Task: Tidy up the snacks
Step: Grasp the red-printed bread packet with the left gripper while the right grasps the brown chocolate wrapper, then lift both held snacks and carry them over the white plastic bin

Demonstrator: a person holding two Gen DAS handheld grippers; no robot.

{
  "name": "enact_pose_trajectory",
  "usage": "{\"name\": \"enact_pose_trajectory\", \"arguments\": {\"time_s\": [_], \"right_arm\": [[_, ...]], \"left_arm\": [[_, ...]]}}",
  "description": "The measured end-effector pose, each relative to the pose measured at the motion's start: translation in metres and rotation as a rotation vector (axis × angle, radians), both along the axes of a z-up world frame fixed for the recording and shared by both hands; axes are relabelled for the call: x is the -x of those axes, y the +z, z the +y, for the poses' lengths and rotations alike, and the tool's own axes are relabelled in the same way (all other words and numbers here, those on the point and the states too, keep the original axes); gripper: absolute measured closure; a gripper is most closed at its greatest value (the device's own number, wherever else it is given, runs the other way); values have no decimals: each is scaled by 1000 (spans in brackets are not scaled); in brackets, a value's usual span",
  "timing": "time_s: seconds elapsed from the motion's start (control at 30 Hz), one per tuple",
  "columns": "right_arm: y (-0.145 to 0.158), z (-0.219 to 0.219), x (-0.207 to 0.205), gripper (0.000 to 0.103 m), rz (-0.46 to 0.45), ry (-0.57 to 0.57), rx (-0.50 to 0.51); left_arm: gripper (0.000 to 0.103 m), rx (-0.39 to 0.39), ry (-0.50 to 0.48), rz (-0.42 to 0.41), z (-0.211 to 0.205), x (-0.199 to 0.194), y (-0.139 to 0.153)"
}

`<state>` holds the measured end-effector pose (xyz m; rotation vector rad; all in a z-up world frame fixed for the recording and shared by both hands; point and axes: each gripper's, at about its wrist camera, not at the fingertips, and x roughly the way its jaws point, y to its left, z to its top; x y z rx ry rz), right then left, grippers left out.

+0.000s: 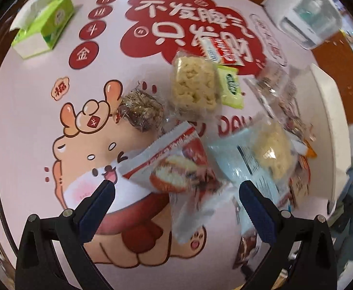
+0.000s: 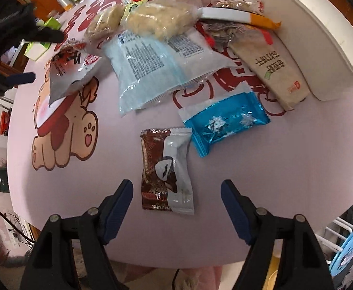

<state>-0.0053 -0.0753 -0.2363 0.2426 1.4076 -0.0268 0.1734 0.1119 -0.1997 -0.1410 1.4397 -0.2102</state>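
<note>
Hovering released, the left gripper (image 1: 176, 191) straddles a red-and-white cake packet (image 1: 174, 166). Right gripper (image 2: 176, 193), also released, brackets a brown-and-white snack packet (image 2: 166, 169). White tray (image 2: 321, 38) far right: contents not visible.

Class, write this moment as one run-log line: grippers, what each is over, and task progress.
left gripper: open, over red-white snack packet | right gripper: open, over brown-white snack packet | nothing held | snacks unsorted
</note>
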Motion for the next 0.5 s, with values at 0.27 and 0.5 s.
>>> {"name": "enact_pose_trajectory", "arguments": {"time_s": [0.27,0.5], "right_arm": [[-10,14,-7,40,18,61,48],[-15,32,-3,55,11,97,111]], "left_arm": [[1,-13,76,73,0,-8,-38],[23,-54,1,119,2,9,-63]]}}
